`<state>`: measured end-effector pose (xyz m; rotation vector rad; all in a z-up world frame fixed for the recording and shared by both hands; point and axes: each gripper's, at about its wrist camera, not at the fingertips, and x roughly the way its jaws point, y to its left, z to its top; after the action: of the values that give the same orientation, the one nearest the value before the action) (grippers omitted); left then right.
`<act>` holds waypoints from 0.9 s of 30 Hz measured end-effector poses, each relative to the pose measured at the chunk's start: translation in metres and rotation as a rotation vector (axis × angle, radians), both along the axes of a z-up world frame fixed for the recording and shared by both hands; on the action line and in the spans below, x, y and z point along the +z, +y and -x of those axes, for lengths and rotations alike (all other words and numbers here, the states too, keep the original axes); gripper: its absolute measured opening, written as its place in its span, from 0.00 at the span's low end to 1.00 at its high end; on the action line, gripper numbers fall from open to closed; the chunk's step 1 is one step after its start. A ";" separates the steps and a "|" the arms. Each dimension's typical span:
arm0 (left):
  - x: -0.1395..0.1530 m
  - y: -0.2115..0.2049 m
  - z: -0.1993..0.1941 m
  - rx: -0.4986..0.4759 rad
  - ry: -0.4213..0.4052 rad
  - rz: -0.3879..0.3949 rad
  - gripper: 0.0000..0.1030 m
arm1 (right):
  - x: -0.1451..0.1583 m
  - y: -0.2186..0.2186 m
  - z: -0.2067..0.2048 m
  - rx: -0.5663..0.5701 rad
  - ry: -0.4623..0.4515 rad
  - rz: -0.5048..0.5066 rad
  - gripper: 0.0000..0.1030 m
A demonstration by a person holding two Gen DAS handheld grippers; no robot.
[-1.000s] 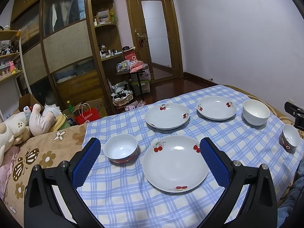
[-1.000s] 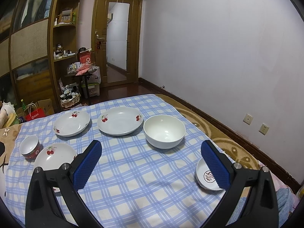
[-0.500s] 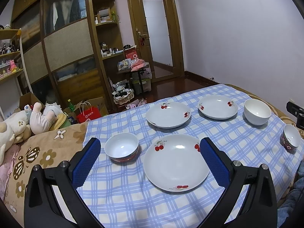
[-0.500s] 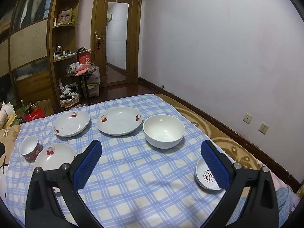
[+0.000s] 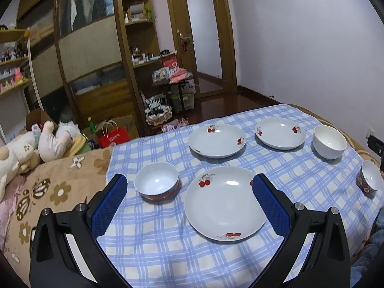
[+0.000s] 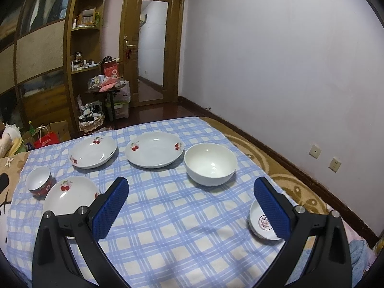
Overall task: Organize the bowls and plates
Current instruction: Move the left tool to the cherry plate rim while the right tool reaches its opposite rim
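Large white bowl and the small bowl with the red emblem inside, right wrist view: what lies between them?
Only bare checked tablecloth separates the large white bowl from the small emblem bowl in the right wrist view.

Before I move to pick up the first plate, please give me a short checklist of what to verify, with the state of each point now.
1. Left gripper open and empty: ok.
2. Right gripper open and empty: ok.
3. Nearest cherry plate lies flat, nothing on it, in front of the left gripper: ok.
4. Small red-sided bowl clear of that plate: ok, a gap shows, but a narrow one.
5. Big white bowl upright and empty: ok.
6. Small bowl near the cloth's edge sits stably: cannot tell, the right gripper's finger partly hides it.
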<state>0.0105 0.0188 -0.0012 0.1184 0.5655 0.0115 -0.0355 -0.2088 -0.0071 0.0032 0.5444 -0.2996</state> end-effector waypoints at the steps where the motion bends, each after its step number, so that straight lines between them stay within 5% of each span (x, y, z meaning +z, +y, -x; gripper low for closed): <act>1: -0.001 0.001 -0.002 0.006 0.010 0.010 0.99 | -0.001 0.000 0.000 0.001 0.002 -0.004 1.00; 13: -0.005 -0.004 -0.017 -0.018 0.053 0.017 0.99 | 0.001 0.005 -0.005 0.016 0.030 -0.019 1.00; 27: -0.015 -0.011 -0.071 -0.060 0.202 0.011 0.99 | 0.019 0.023 -0.047 0.096 0.025 -0.101 1.00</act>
<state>0.0818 0.0080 -0.0162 0.1264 0.7636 -0.0627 0.0119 -0.1857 0.0117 0.0707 0.5824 -0.1783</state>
